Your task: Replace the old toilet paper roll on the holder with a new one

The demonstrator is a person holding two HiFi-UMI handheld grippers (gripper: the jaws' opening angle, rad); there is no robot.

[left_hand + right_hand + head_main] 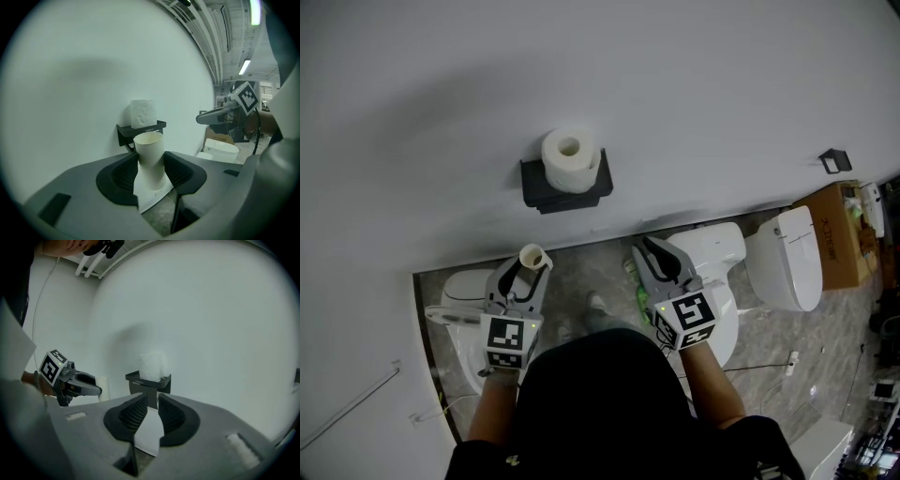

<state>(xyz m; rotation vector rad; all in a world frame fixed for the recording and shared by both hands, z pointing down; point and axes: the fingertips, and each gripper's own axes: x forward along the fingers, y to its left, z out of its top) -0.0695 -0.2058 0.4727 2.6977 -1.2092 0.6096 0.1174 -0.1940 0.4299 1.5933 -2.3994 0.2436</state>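
The wall (722, 103) around the black holder (567, 201) is bare, leaving open air to its left, right and above. The paper roll (570, 159) stands on the holder and takes up its top. Open air runs from the left claw (528, 266) and the right claw (646, 247) up to the holder, with a clear gap between the two claws. A cardboard tube (533, 256) fills the left claw's jaws. Below, the left toilet (459, 291) and the right toilet (722, 246) hem in a narrow strip of floor (586, 267).

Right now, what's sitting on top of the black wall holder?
A white toilet paper roll stands on end on the holder. The roll covers the holder's top, so whatever lies beneath it cannot be seen.
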